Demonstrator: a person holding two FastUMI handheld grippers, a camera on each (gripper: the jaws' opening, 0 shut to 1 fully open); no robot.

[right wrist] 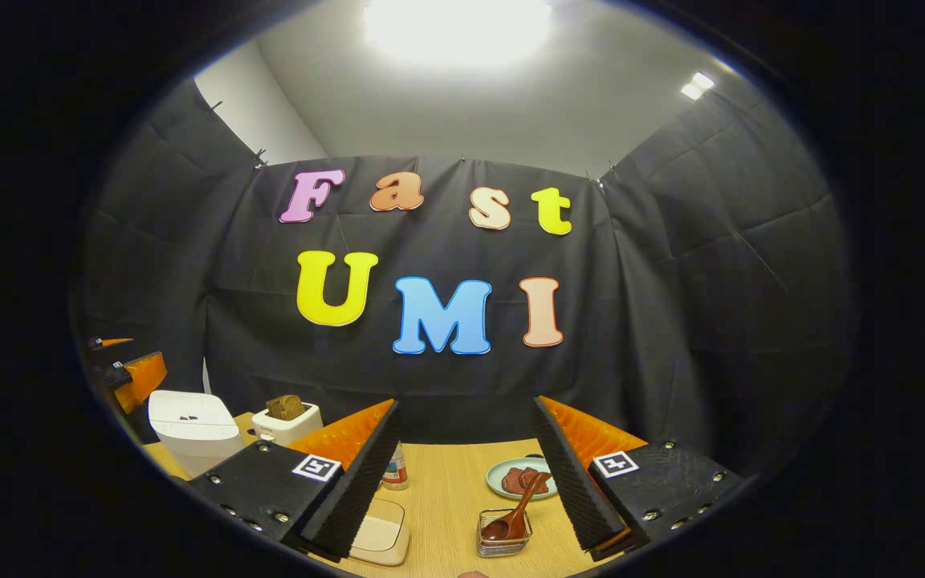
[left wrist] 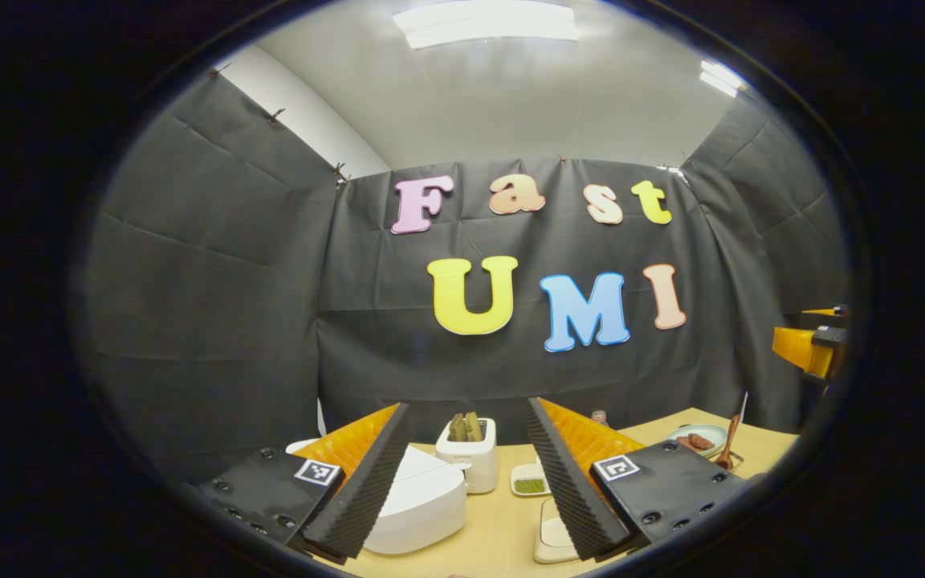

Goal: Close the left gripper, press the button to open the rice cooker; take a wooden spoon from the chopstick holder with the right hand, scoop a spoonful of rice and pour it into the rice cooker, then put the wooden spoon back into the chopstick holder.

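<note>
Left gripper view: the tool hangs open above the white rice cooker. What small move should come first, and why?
Probably shut the left tool first. Its fingers stand wide apart with nothing between them, and the white rice cooker below still has its lid down, so the button wants a closed tip to press it. The brown wooden spoon sits untouched in the wire chopstick holder; the right tool can wait.

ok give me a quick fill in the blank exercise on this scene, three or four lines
1. The rice cooker has its lid ____.
2. The wooden spoon stands bowl-down in the wire ____.
3. Brown slices of bread stick out of the top of the white ____.
4. The jaws of the right gripper stand ____, with nothing between them.

Missing words: closed; chopstick holder; toaster; open
</note>
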